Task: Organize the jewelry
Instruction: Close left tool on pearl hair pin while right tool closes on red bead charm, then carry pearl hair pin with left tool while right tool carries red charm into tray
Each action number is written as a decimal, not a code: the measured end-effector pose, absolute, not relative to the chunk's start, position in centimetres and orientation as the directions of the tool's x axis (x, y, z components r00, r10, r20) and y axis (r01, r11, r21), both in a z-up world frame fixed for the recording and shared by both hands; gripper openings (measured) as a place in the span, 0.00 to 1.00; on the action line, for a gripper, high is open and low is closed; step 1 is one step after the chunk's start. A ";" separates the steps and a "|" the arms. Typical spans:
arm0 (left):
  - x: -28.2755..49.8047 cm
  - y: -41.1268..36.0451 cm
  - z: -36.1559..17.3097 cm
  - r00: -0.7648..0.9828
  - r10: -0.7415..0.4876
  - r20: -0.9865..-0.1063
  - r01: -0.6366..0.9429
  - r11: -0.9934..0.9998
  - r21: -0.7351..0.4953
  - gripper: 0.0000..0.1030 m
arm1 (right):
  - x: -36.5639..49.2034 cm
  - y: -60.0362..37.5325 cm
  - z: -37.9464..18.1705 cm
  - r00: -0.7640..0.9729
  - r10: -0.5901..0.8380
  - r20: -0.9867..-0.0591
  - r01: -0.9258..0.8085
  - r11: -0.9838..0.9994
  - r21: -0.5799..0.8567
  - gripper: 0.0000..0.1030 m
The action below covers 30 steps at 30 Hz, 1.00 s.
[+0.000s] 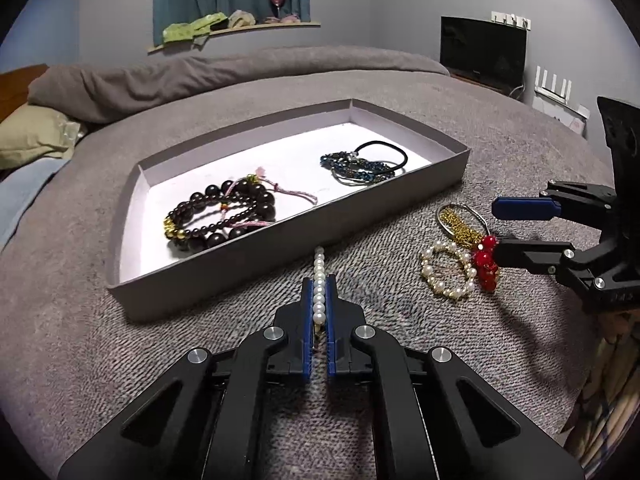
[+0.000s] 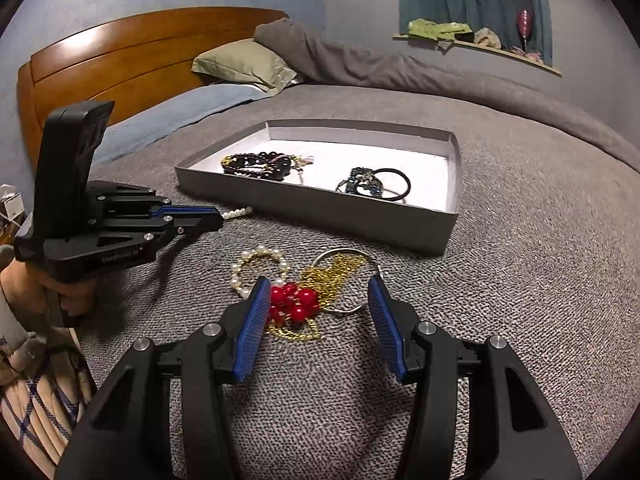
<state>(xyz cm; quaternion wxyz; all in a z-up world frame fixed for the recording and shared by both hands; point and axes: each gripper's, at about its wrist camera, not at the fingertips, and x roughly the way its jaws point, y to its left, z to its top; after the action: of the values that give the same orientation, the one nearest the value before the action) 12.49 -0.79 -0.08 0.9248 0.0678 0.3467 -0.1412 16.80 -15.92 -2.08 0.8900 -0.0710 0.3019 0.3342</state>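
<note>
My left gripper [image 1: 319,282] is shut on a white pearl strand [image 1: 319,276], held just in front of the grey tray [image 1: 280,248]; its end sticks out in the right wrist view [image 2: 238,213]. The tray holds dark bead bracelets [image 1: 224,216], blue bead jewelry [image 1: 356,166] and a black hair tie [image 1: 386,152]. My right gripper [image 2: 316,296] is open around red beads [image 2: 296,304] on the bedspread. A pearl bracelet [image 2: 260,268], a gold chain [image 2: 336,272] and a silver ring [image 2: 352,280] lie beside them.
The grey bedspread [image 2: 520,280] carries everything. Pillows [image 2: 244,64] and a wooden headboard [image 2: 120,52] are at the far left. A monitor [image 1: 482,50] stands at the right wall. A shelf with cloths [image 1: 208,26] is behind the bed.
</note>
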 end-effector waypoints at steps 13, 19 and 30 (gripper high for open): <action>12.8 -0.9 -0.7 0.706 -0.199 -0.680 0.295 0.955 0.028 0.08 | 15.8 -14.0 -2.9 0.576 0.529 -0.623 -0.684 0.730 -0.012 0.32; 13.4 -0.9 -0.9 0.702 -0.200 -0.684 0.287 0.958 0.014 0.10 | 15.5 -14.2 -2.5 0.583 0.541 -0.605 -0.690 0.723 -0.019 0.08; 12.9 -0.4 -0.5 0.711 -0.230 -0.665 0.293 0.956 -0.017 0.06 | 16.8 -16.7 -0.8 0.591 0.590 -0.550 -0.655 0.749 0.100 0.08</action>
<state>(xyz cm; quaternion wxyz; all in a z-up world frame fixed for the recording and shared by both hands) 12.90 -0.37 -0.53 0.9238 0.0450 0.3528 -0.1416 16.77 -16.67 -0.80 0.8900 -0.0566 0.2869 0.3498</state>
